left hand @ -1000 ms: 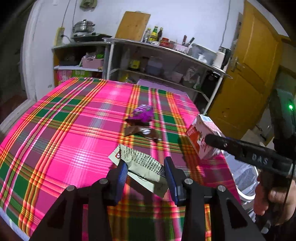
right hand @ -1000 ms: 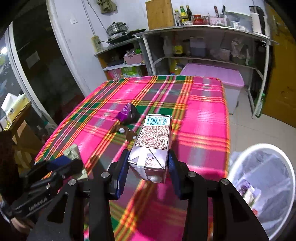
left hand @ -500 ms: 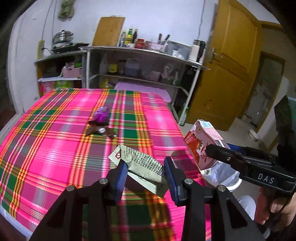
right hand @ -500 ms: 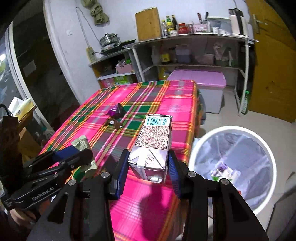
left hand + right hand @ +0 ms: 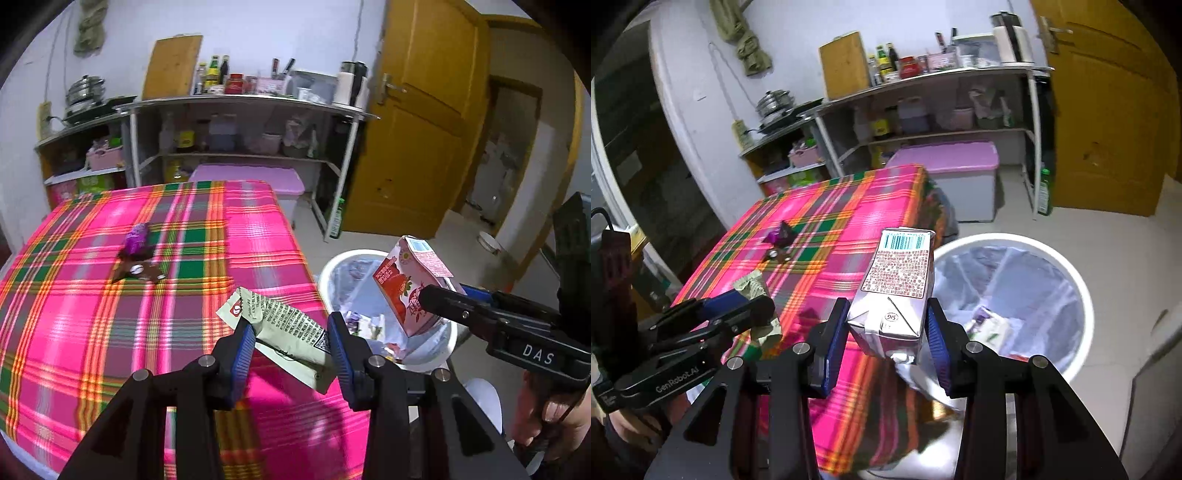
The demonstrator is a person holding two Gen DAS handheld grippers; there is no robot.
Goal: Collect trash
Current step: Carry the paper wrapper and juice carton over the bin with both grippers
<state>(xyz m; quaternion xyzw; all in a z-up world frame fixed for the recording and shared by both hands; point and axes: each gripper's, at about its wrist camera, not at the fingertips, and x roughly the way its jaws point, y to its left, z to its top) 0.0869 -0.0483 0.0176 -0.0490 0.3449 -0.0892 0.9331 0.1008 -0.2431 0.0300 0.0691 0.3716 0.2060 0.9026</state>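
My left gripper [image 5: 291, 347] is shut on a pale green snack wrapper [image 5: 280, 325] and holds it above the table's right edge. My right gripper [image 5: 886, 336] is shut on a pink milk carton [image 5: 897, 288], which also shows in the left wrist view [image 5: 413, 284], near the white trash bin [image 5: 1067, 266]. The bin [image 5: 332, 266] stands on the floor right of the table and holds some trash. A purple wrapper [image 5: 136, 236] and a brown wrapper [image 5: 142, 271] lie on the plaid tablecloth [image 5: 92, 314].
Metal shelves [image 5: 240, 110] with bottles and jars stand behind the table. A lilac-lidded storage box [image 5: 953, 173] sits under them. A yellow door [image 5: 417, 122] is at the right. Tiled floor surrounds the bin.
Both grippers have moved right with their loads, off the table's middle toward its right edge. The trash bin has come into full view beside the carton.
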